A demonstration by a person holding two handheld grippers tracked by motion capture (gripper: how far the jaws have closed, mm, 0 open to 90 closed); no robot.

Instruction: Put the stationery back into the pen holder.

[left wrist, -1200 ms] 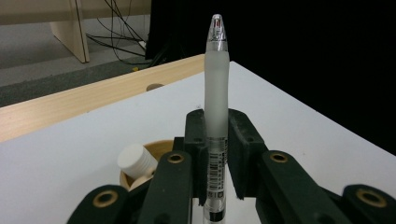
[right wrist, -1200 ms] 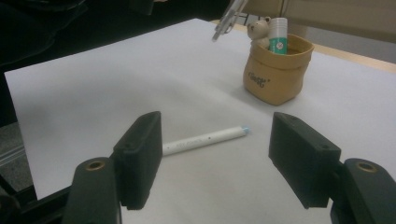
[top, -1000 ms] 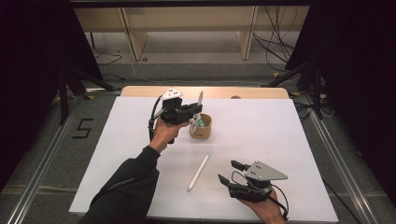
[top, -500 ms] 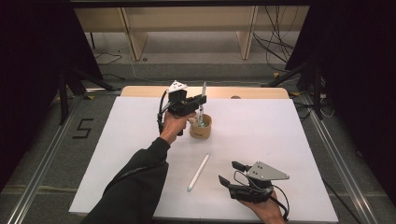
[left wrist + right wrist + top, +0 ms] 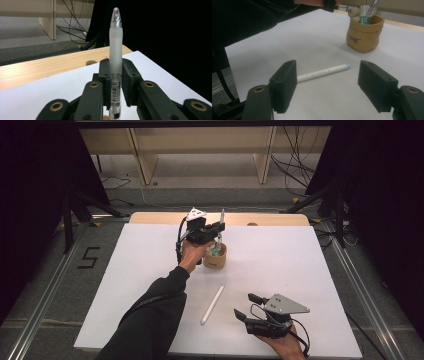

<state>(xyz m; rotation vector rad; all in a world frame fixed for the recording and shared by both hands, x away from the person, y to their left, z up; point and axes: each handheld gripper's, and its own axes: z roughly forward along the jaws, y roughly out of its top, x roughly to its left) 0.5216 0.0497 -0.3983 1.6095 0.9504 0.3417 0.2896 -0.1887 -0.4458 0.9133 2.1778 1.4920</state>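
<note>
High view, item one: left gripper (image 5: 214, 231) at twelve o'clock on the white table (image 5: 320, 270), jaws clenched on a frosted pen (image 5: 115, 55) held upright over the tan pouch holder (image 5: 216, 257); step judged: lowering it in (barcode label on barrel, print too small to read); holder lettering unclear; right gripper (image 5: 248, 307), jaws released, faces white pen (image 5: 212, 304) at six o'clock; next move: align and release.

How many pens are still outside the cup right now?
2: one upright in the left gripper over the cup, one lying on the mat. Others inside may be hidden.
</note>
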